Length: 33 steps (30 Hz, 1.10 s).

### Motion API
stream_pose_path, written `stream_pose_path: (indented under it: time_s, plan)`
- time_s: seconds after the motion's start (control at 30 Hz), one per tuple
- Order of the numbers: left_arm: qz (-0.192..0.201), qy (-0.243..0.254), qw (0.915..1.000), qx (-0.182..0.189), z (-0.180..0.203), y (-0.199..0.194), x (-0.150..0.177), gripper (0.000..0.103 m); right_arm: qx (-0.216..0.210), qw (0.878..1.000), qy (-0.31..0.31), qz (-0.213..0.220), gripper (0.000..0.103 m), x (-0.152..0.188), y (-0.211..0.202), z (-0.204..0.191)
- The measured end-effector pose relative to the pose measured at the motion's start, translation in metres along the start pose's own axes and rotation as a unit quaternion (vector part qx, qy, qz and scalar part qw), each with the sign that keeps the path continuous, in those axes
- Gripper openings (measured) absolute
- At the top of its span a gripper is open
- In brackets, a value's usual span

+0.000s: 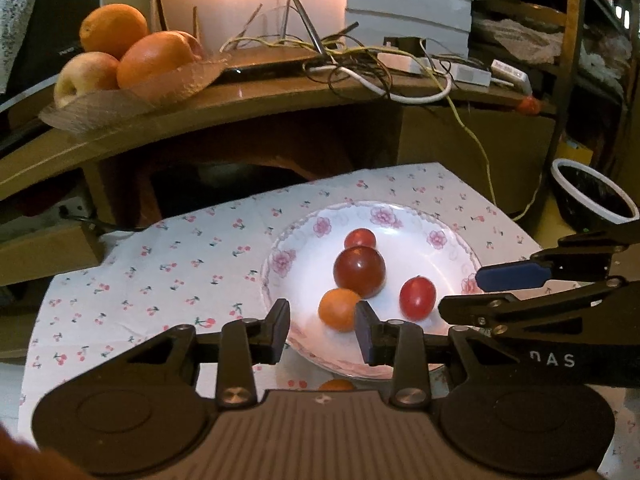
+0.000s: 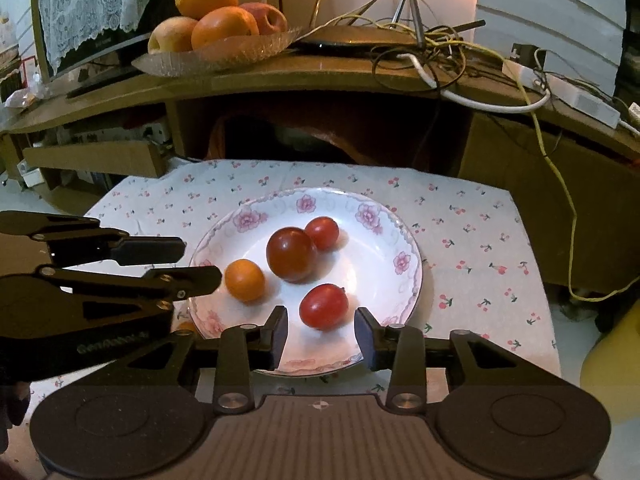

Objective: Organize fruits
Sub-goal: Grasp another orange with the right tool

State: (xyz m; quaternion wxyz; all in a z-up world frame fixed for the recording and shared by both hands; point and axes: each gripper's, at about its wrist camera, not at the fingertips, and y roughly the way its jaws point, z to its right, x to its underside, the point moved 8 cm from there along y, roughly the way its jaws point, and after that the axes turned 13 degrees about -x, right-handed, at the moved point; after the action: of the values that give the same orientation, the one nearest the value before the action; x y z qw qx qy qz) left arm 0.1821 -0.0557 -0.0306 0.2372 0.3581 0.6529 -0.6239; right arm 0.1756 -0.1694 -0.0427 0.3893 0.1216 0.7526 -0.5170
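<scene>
A white plate with pink flowers (image 1: 280, 256) (image 2: 404, 264) sits on a cherry-print cloth. It holds a dark red round fruit (image 1: 359, 271) (image 2: 291, 254), a small red one (image 1: 360, 238) (image 2: 322, 233), a red oval one (image 1: 417, 297) (image 2: 324, 306) and a small orange one (image 1: 339, 309) (image 2: 244, 280). My left gripper (image 1: 322, 330) (image 2: 196, 262) is open at the plate's near-left rim, with the orange fruit just beyond its tips. My right gripper (image 2: 321, 332) (image 1: 476, 292) is open over the near rim, and the red oval fruit lies untouched just ahead of its pads.
A glass dish (image 2: 240, 52) (image 1: 120, 96) of oranges and apples stands on the wooden shelf behind, beside tangled cables (image 1: 360, 60) (image 2: 420, 48). A black bowl with a white rim (image 1: 592, 196) is at the right. Another small orange fruit (image 1: 336, 385) peeks out beside the plate's near edge.
</scene>
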Motion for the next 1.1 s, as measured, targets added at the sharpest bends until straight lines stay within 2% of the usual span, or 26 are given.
stream_pose_path:
  time_s: [0.33, 0.53, 1.1]
  plan:
    - [0.002, -0.004, 0.9999, -0.009, -0.010, -0.021, 0.004, 0.044, -0.017, 1.000, -0.003, 0.005, 0.041, 0.001, -0.013, -0.012]
    - [-0.006, -0.003, 0.9999, -0.014, -0.016, -0.031, 0.015, 0.044, -0.030, 0.999, -0.010, 0.001, 0.045, 0.006, -0.014, -0.024]
    - [-0.054, -0.014, 0.9982, -0.025, -0.044, -0.059, 0.061, 0.044, -0.104, 0.991, -0.052, -0.059, 0.046, 0.044, -0.010, -0.075]
